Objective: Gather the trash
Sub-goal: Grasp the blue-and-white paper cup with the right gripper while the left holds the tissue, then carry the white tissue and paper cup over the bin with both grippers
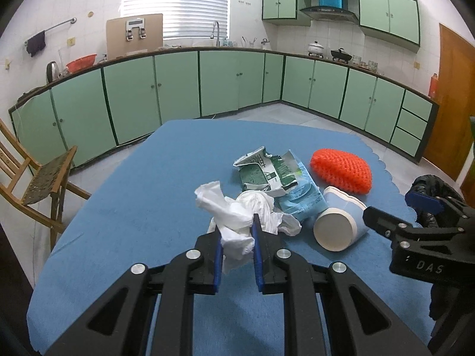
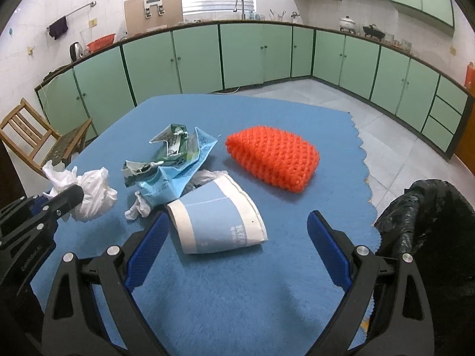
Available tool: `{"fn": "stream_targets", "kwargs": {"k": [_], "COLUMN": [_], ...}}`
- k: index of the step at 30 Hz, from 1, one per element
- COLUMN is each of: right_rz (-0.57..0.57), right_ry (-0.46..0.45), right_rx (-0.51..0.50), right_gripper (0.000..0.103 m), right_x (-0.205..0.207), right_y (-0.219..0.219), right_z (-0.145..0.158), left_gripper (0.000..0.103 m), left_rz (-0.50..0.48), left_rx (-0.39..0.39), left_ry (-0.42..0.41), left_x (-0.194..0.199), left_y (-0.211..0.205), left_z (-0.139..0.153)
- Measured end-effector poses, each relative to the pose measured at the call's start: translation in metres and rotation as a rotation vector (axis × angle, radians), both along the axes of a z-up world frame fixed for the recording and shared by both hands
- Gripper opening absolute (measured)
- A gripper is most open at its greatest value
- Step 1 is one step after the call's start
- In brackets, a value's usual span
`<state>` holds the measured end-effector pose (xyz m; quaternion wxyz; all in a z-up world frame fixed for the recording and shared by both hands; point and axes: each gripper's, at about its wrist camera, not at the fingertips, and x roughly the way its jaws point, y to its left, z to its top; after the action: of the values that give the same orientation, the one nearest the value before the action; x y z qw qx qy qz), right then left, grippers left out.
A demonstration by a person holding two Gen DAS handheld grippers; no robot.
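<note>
Left gripper (image 1: 237, 234) has its jaws pinched on the tissue (image 1: 234, 219), a crumpled white wad, soft and creased, bunched between the blue ribbed pads just above the bench (image 1: 142, 207). That grip only reads from the left wrist; the right wrist sees the tissue (image 2: 92, 192) side-on, with the left gripper (image 2: 63, 198) hiding the pinch.

Right gripper (image 2: 237, 237) hangs with jaws spread wide, nothing between them, the cup (image 2: 216, 216) lying just ahead. From here the cup is a squashed paper cone, pale blue with white bands, on its side. The left wrist shows its round white base (image 1: 335, 231) instead, and the right gripper (image 1: 386, 225) beside it.

Behind the cup sits a torn carton (image 2: 169, 154), green and blue, glossy, folded flat and jagged. Next to it is the scrubber (image 2: 273, 160), orange, knobbly, loaf-shaped, apart from the pile.

The bench wears a blue felt-like cloth with a scalloped edge. A black crinkled bag (image 2: 415, 216) bulges at the right edge, clearest from the right wrist.
</note>
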<state>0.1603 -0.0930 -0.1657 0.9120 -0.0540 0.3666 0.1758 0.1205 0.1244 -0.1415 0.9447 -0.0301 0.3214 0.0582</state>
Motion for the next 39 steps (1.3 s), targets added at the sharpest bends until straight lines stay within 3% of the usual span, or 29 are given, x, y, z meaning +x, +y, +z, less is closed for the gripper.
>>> {"fn": "stream_targets", "kwargs": {"k": [25,27,39], "right_rz": [0.088,0.103,0.095], "right_ry": [0.127,0.137,0.095], "right_rx": [-0.051,-0.045,-0.014], "right_gripper": [0.091,0.077,0.072], "right_x": [0.032,0.032,0.014], "right_y": [0.021,0.023,0.011], "right_z": [-0.037,-0.038,-0.011], "left_gripper": [0.017,0.017,0.017], "left_rz": [0.017,0.015,0.002], "left_rx": [-0.036,-0.035,-0.031], "left_ry": [0.045,0.047,0.021], "left_x": [0.011,0.011,0.007], "left_y": [0.008,0.007,0.001], "left_z": [-0.016,-0.016,-0.006]}}
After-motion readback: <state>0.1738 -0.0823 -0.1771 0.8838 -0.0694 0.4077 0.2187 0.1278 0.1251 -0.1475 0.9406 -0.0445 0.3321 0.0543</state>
